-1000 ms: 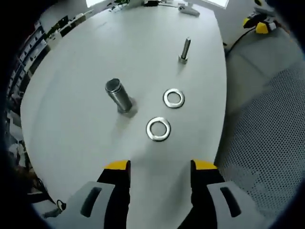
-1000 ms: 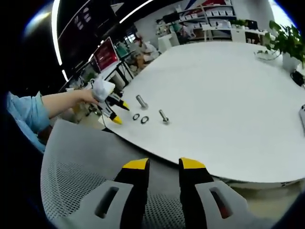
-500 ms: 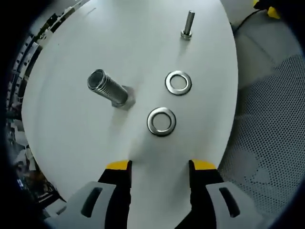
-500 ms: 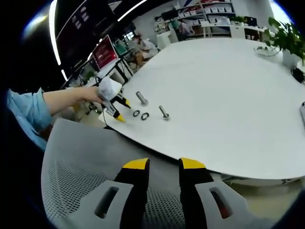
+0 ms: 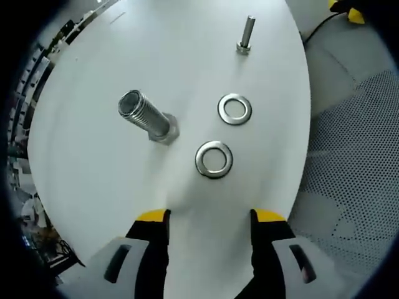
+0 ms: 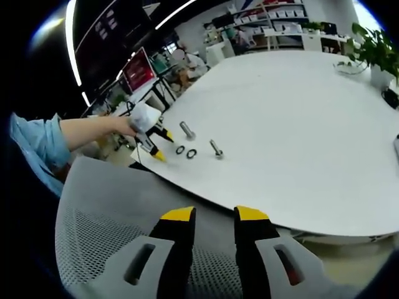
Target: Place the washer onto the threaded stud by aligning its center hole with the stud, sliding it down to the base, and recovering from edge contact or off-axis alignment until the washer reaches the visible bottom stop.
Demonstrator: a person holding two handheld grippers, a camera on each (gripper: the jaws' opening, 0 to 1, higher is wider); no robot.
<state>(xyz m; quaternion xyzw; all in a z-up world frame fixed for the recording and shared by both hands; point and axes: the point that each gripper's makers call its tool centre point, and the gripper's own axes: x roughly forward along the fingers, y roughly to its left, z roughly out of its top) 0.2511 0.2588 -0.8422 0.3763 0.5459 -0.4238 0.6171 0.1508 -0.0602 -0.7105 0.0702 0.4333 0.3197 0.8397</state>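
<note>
In the left gripper view two steel washers lie flat on the white table (image 5: 93, 162): the near washer (image 5: 214, 159) just ahead of my left gripper (image 5: 211, 218), the far washer (image 5: 235, 109) beyond it. A thick threaded stud (image 5: 147, 118) stands on its hex base to the left. A thin bolt (image 5: 245, 34) stands farther back. The left gripper is open, with nothing between its yellow-tipped fingers (image 5: 153, 218). In the right gripper view the left gripper (image 6: 154, 144) hovers by the washers (image 6: 186, 151), stud (image 6: 186, 129) and thin bolt (image 6: 216, 149). My right gripper (image 6: 212, 217) is held far back, its jaws a narrow gap apart and empty.
A grey mesh chair back (image 6: 112, 237) lies between my right gripper and the table edge; it also shows at the right of the left gripper view (image 5: 355, 187). A person's arm in a blue sleeve (image 6: 37, 146) holds the left gripper. A potted plant (image 6: 374, 56) stands at the table's far side.
The left gripper's camera has come closer and tilted down over the washers and stud, then held nearly still. The right gripper has stayed put.
</note>
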